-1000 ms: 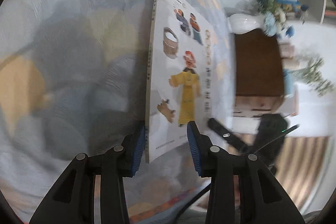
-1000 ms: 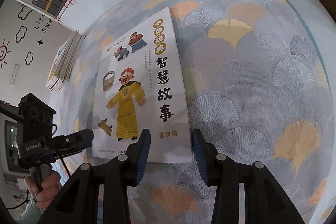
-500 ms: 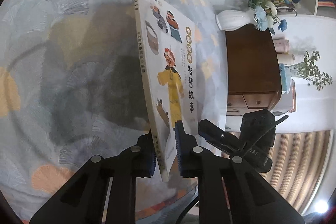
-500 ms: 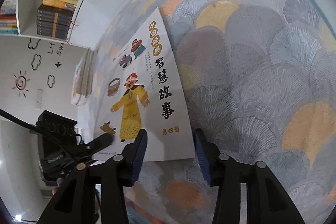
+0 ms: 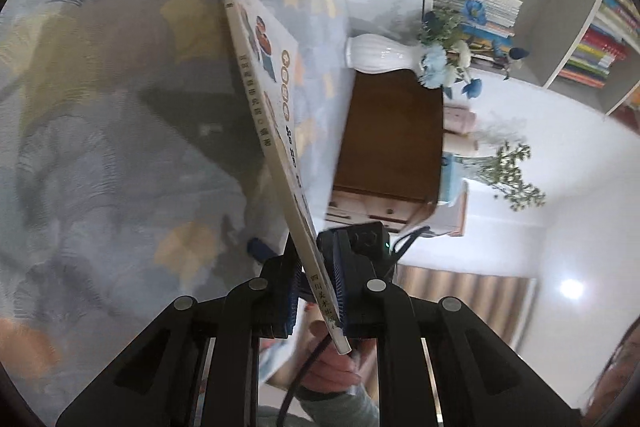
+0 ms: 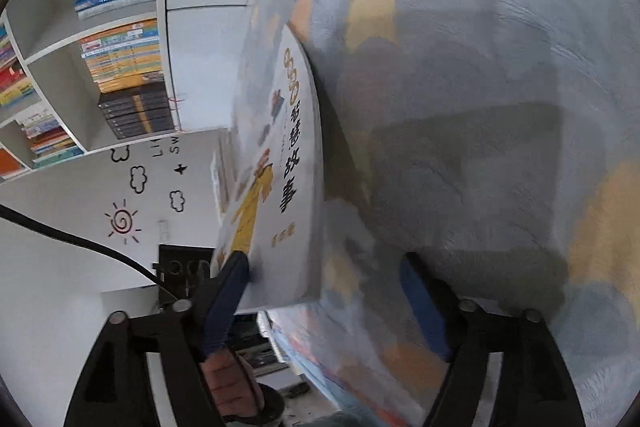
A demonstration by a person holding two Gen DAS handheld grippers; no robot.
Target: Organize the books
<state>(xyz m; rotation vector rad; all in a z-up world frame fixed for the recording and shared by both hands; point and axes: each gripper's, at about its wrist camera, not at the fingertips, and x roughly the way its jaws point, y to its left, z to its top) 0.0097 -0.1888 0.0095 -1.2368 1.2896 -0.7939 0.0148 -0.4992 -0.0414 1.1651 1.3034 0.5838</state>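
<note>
Left wrist view has the book (image 5: 256,67), a thin flat paperback with a glossy white cover and a cartoon figure in yellow, tilted up on edge above the surface (image 5: 100,147), a soft cloth printed with grey, blue and orange fan shapes. Its spine corner sits clamped between the blue ribbed pads of the left gripper (image 5: 316,287), which is clenched on it. From the right wrist the right gripper (image 6: 324,299) stands released, its jaws having just been opening; the book's lower edge lies between them, the left pad close to the cover. White shelf cubbies (image 6: 120,67) hold horizontal stacks of books; a white ribbed vase (image 5: 376,57) carries blue flowers
</note>
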